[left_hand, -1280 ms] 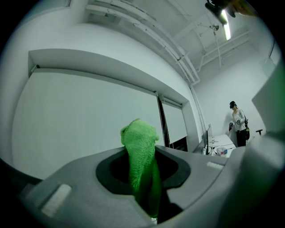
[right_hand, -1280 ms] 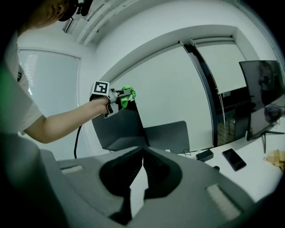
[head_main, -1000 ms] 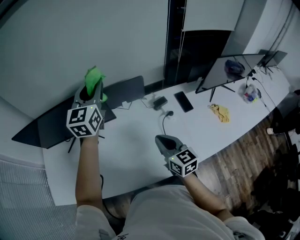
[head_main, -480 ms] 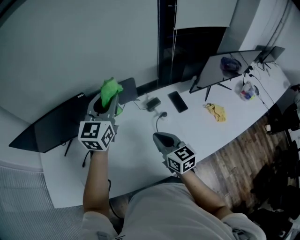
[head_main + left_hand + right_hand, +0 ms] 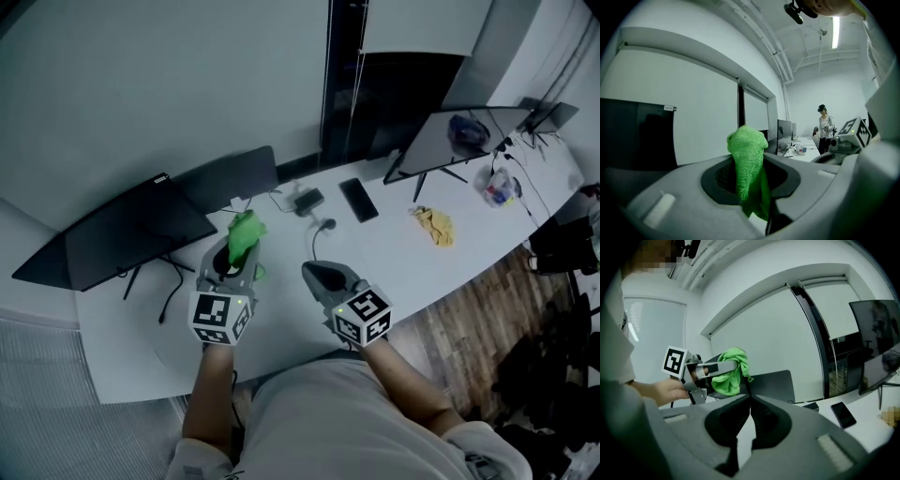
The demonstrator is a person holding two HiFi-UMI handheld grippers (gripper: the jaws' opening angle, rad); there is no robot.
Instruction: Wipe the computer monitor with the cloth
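Our left tongs pinch a crumpled, nubbly green cloth above the smooth white bench, near the flat dark monitor. Our right tongs hover alongside, ribbed jaws pressed together on nothing.

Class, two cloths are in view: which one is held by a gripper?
The green cloth, clamped in the left gripper. The yellow cloth lies loose on the desk, touched by neither gripper.
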